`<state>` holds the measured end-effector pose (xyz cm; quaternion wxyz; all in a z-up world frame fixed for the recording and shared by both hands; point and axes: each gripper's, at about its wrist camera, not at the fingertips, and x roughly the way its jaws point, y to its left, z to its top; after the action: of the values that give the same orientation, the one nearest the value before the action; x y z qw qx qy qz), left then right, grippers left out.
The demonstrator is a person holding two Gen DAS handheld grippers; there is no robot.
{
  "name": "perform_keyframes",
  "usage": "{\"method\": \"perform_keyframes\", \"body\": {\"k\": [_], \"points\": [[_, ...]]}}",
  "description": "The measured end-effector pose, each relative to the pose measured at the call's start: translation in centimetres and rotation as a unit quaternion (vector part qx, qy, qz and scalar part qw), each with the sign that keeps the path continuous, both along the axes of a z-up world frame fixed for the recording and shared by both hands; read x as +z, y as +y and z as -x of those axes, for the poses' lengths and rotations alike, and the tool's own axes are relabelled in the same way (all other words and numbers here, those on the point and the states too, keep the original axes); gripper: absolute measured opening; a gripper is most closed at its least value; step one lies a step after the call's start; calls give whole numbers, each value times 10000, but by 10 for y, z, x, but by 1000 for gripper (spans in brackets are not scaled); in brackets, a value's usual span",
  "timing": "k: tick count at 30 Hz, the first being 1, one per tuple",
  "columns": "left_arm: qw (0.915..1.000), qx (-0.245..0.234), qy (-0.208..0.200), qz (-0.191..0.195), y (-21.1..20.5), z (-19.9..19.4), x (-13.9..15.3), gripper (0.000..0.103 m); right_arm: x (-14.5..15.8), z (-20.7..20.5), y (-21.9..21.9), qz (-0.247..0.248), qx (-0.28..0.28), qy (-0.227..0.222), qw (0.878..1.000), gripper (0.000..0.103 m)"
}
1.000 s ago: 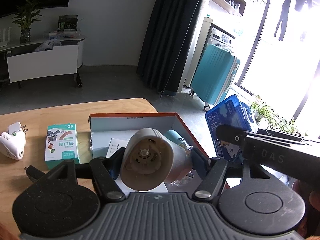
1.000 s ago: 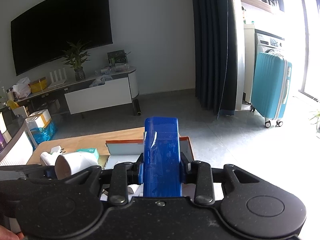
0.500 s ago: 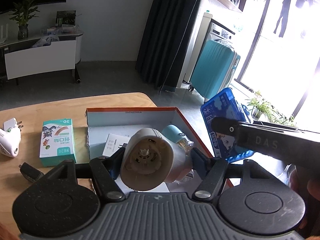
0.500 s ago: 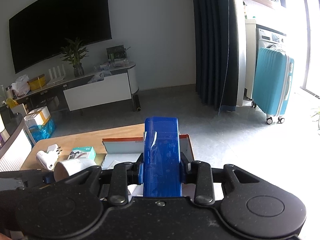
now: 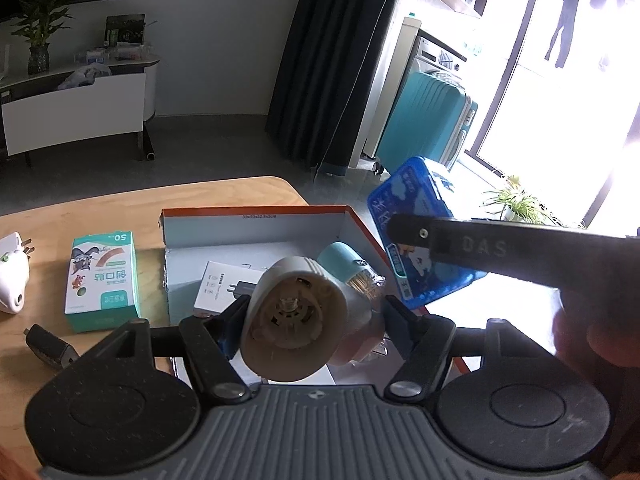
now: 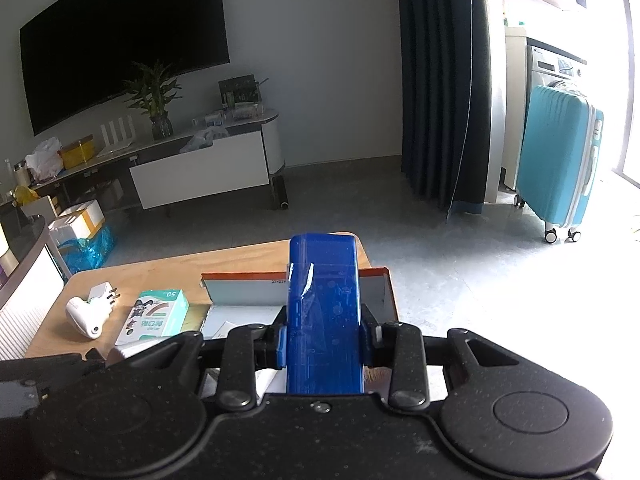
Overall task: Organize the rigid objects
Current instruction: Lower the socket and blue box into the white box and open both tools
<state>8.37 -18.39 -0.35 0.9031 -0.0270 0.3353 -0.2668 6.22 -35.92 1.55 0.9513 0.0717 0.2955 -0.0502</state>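
Observation:
My left gripper (image 5: pixel 316 312) is shut on a white cylindrical plug-in device (image 5: pixel 296 320) and holds it above the open orange-edged cardboard box (image 5: pixel 256 216). The box holds a white charger carton (image 5: pixel 224 288) and a teal-capped container (image 5: pixel 344 260). My right gripper (image 6: pixel 324 336) is shut on a blue plastic case (image 6: pixel 324 312), held upright over the box (image 6: pixel 376 292); the case also shows in the left wrist view (image 5: pixel 416 232), at the box's right edge.
On the wooden table (image 5: pixel 52 216) left of the box lie a green-and-white bandage box (image 5: pixel 102 280), a white plug adapter (image 5: pixel 12 280) and a small dark connector (image 5: pixel 48 346). The table's far edge and grey floor lie beyond. A teal suitcase (image 6: pixel 560 160) stands by the window.
Both grippers have moved forward and lower over the box with their objects still held. The blue case has come closer to the box's right edge.

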Motion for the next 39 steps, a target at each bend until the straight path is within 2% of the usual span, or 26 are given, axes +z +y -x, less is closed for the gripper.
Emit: {"method": "perform_keyframes", "body": {"k": [16, 17, 18, 19, 29, 37, 39], "points": [[9999, 31, 90, -53, -3, -5, -4, 71, -15, -47, -8, -107, 236, 256, 9993, 41], [9999, 29, 96, -64, -4, -6, -4, 71, -15, -50, -10, -180, 251, 204, 9993, 44], [9999, 24, 99, -70, -4, -5, -4, 71, -14, -50, -12, -161, 203, 96, 9996, 60], [9999, 18, 94, -75, -4, -4, -3, 71, -12, -49, -12, -58, 125, -10, 9999, 64], [9998, -125, 123, -34, -13, 3, -4, 71, 11, -1, -33, -9, -271, -369, 9989, 63], [9986, -499, 176, -39, -39, 15, -4, 71, 19, 32, -42, 103, -457, -412, 9981, 67], [9976, -654, 237, -11, -45, 16, -6, 74, 20, 36, -43, 86, -507, -423, 9978, 68]]}}
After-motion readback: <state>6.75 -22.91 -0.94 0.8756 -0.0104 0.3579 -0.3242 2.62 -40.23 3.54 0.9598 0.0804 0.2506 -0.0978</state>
